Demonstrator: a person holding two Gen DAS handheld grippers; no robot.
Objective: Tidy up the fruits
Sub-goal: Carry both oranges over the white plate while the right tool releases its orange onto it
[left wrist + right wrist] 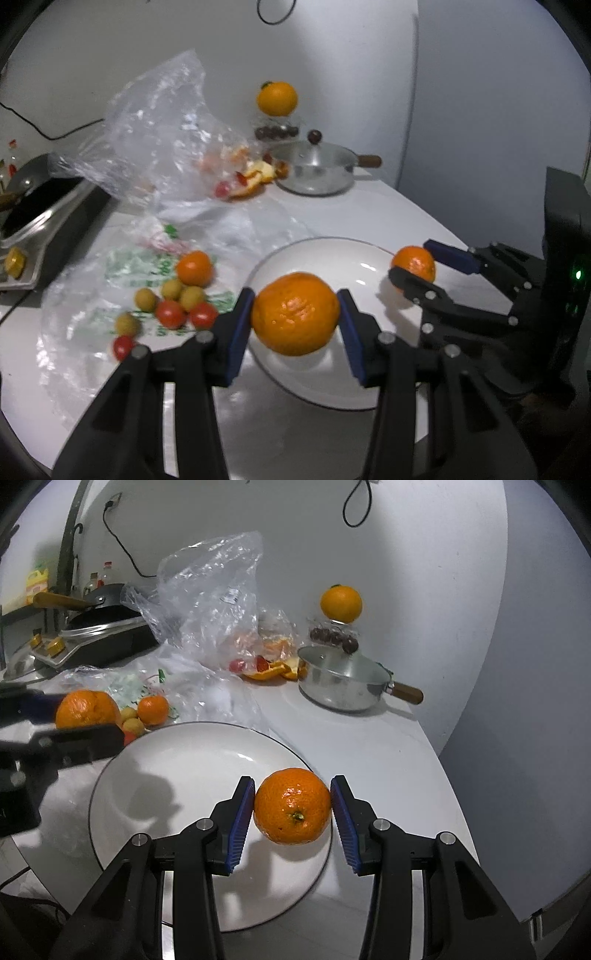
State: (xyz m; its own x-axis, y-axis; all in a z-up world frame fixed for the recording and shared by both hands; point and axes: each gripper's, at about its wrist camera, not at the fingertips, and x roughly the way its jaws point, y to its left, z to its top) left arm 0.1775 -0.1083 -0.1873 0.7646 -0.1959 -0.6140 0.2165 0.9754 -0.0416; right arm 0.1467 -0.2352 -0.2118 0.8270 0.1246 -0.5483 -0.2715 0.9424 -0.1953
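Observation:
My left gripper [295, 314] is shut on a large orange [295, 314] and holds it above the left rim of the white plate [332, 258]. My right gripper [292, 806] is shut on a smaller orange [292, 806] above the plate's right edge [166, 768]. In the left wrist view the right gripper [413, 264] shows at the right with its orange [414, 263]. In the right wrist view the left gripper [86, 710] shows at the left with its orange [86, 709]. Loose fruit lies left of the plate: a small orange [194, 268], pale round fruits [173, 289] and cherry tomatoes [170, 314].
Crumpled clear plastic bags [155, 140] with peel scraps [255, 177] lie behind the plate. A steel pot with lid [314, 170] stands at the back, with a jar of dark fruit [275, 131] topped by an orange [277, 98]. A stove with a wok [107, 631] sits left.

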